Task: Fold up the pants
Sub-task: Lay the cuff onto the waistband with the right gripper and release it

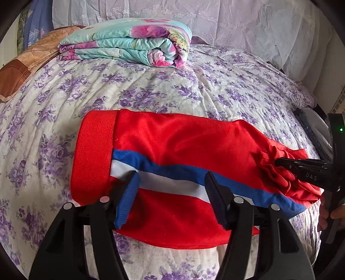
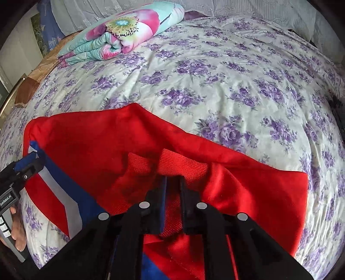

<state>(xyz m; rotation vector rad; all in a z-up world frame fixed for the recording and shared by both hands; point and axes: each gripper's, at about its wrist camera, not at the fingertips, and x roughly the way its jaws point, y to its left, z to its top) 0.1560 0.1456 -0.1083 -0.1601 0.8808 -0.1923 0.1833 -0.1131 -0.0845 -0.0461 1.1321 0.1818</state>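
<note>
- Red pants (image 1: 172, 150) with a blue-and-white side stripe (image 1: 163, 172) lie across the near part of a bed covered in a purple-flowered sheet (image 1: 151, 86), already doubled into a short, thick bundle; the ribbed waistband or cuff (image 1: 92, 155) shows at the bundle's left end in the left wrist view
- The left gripper (image 1: 170, 189) stands with its fingers wide apart over the striped edge nearest the person, holding nothing; the blue pad of one finger (image 1: 127, 198) rests against the cloth
- The right gripper (image 2: 173, 200) has its fingers drawn close together on a bunched ribbed fold (image 2: 183, 165) at the bundle's right end; in the left wrist view the same tool (image 1: 280, 161) is seen biting into gathered red fabric
- Judged from how the cloth lies, the folding looks well advanced: the legs seem laid over one another and folded at least once, while the right end is crumpled, so a last fold or a smoothing out appears to be left
- Farther up the bed, well apart from the pants, sits a folded floral quilt (image 1: 129, 43) in teal and pink, with a brown pillow (image 1: 28, 62) by it at the left edge
- A pale lace curtain (image 1: 194, 13) hangs behind the bed
- Nothing lies between the grippers and the pants; the open sheet beyond leaves room to fold away from the person
</note>
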